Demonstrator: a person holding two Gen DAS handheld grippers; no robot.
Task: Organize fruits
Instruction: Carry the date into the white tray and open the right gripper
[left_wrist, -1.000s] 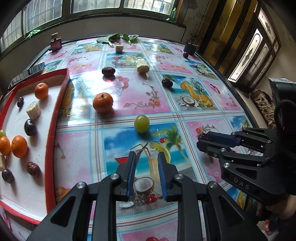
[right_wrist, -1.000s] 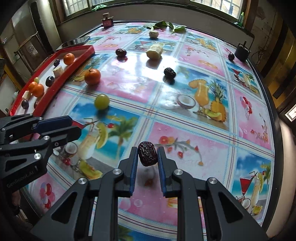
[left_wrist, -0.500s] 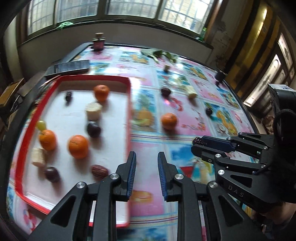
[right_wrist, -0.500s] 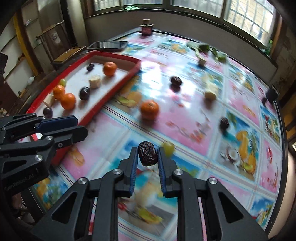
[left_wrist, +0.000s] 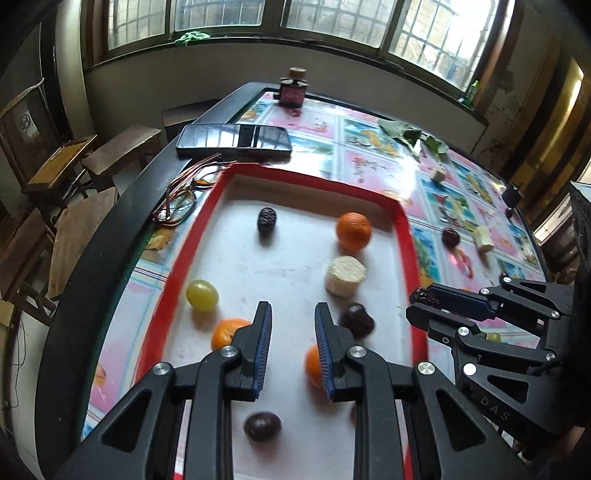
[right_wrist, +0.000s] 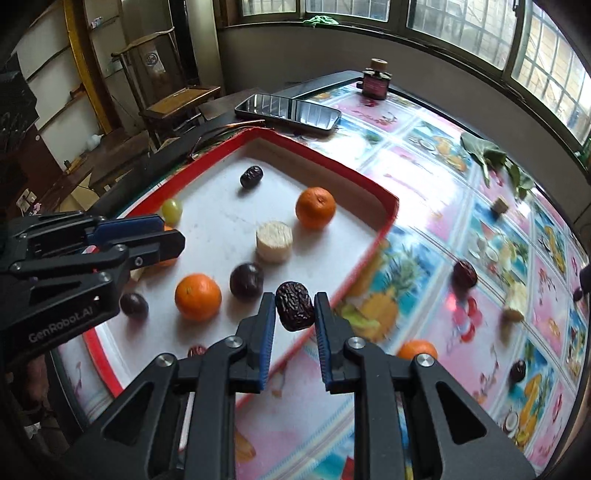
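My right gripper (right_wrist: 294, 314) is shut on a wrinkled dark red date (right_wrist: 294, 305) and holds it above the near right edge of the red-rimmed white tray (right_wrist: 373, 236). The tray holds oranges (right_wrist: 316, 206), a green grape (right_wrist: 172, 209), dark plums (right_wrist: 246, 281), dates and a pale banana piece (right_wrist: 274, 241). My left gripper (left_wrist: 292, 325) is open and empty, over the tray (left_wrist: 404, 236). The right gripper also shows at the right of the left wrist view (left_wrist: 424, 299). Loose fruit lies on the tablecloth: an orange (right_wrist: 417, 350), dates (right_wrist: 464, 274).
A phone (right_wrist: 288, 112) and glasses (left_wrist: 181, 195) lie beyond the tray's far end. A small dark bottle (right_wrist: 376, 79) and green leaves (right_wrist: 487, 155) stand near the window. Wooden chairs (right_wrist: 177, 103) are beyond the table's left edge.
Both grippers swung left from the open tablecloth to the tray. The right gripper kept the date and now hangs at the tray's edge. The left gripper stayed empty.
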